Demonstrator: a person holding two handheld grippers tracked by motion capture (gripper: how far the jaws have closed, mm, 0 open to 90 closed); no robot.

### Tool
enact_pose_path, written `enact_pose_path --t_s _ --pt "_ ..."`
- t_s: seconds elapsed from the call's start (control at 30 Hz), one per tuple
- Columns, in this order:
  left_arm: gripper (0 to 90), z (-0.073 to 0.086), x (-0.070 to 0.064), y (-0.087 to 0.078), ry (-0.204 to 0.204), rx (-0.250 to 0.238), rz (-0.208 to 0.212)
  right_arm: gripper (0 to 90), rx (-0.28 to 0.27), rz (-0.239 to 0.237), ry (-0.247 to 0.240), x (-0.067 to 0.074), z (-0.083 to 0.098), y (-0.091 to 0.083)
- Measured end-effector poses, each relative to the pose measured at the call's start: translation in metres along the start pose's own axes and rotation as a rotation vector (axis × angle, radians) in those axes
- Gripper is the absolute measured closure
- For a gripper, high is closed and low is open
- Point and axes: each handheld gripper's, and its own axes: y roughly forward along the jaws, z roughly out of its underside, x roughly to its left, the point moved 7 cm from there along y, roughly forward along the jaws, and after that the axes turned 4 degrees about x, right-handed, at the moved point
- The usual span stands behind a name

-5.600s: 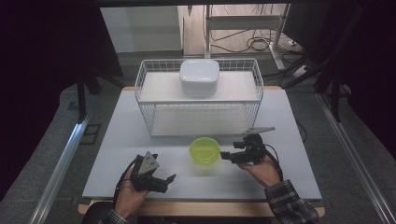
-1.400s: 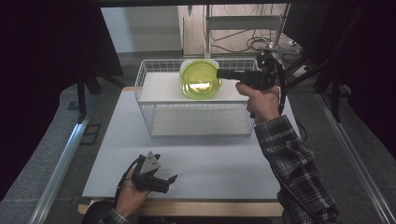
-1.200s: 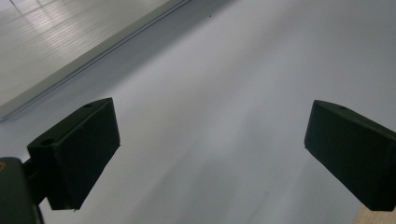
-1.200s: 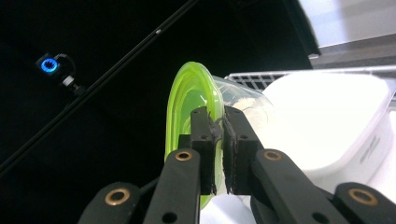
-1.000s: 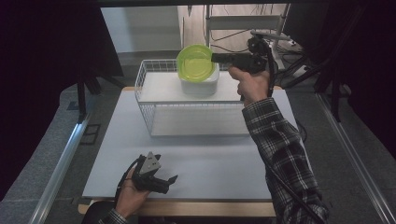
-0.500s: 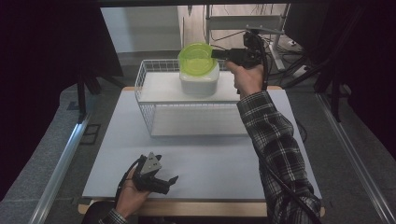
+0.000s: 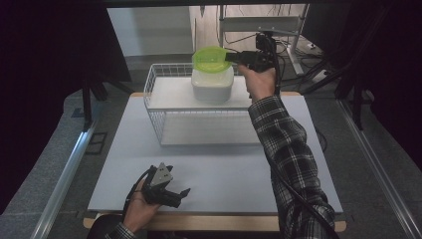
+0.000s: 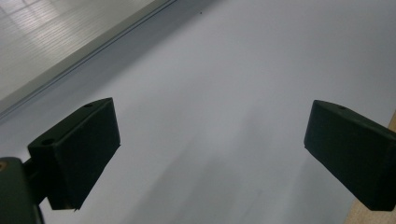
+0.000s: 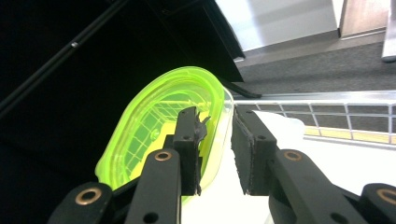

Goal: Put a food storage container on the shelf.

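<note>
**Green bowl on the white container, right tool loosening**

No brand, label or writing can be read on anything here. In the high view the green bowl (image 7: pixel 211 59) sits at the upper middle of the frame, on top of the white container (image 7: pixel 212 83), which stands in the wire basket (image 7: pixel 155 115) at the far side of the table (image 7: pixel 234 169). The right tool (image 7: pixel 232 57) reaches in from the right at the bowl's rim. In the right gripper view its jaws straddle that rim and have just been opening; a gap shows on the outer side, so they no longer clamp it. The bowl's lower part is cut off behind the jaws. At the lower left, the left tool (image 7: pixel 182 195) rests on the table, jaws wide apart and holding nothing.
</note>
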Motion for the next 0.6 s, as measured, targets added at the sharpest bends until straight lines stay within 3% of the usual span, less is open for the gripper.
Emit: enact_pose_path --t_s 0.17,0.3,0.5,0.6 --pt "3.1 0.000 0.000 0.000 0.001 0.001 0.001 67.3 -0.008 0.000 0.005 -0.002 0.000 0.003" --pt "3.1 0.000 0.000 0.000 -0.001 0.000 0.000 56.5 -0.028 -0.013 -0.008 0.000 -0.002 0.001" --pt "3.1 0.000 0.001 -0.001 -0.010 -0.004 -0.003 33.0 -0.036 -0.034 -0.108 0.004 0.002 -0.010" --pt "3.1 -0.001 0.002 -0.001 -0.010 -0.004 -0.004 28.5 -0.030 -0.031 -0.132 0.004 0.007 -0.014"
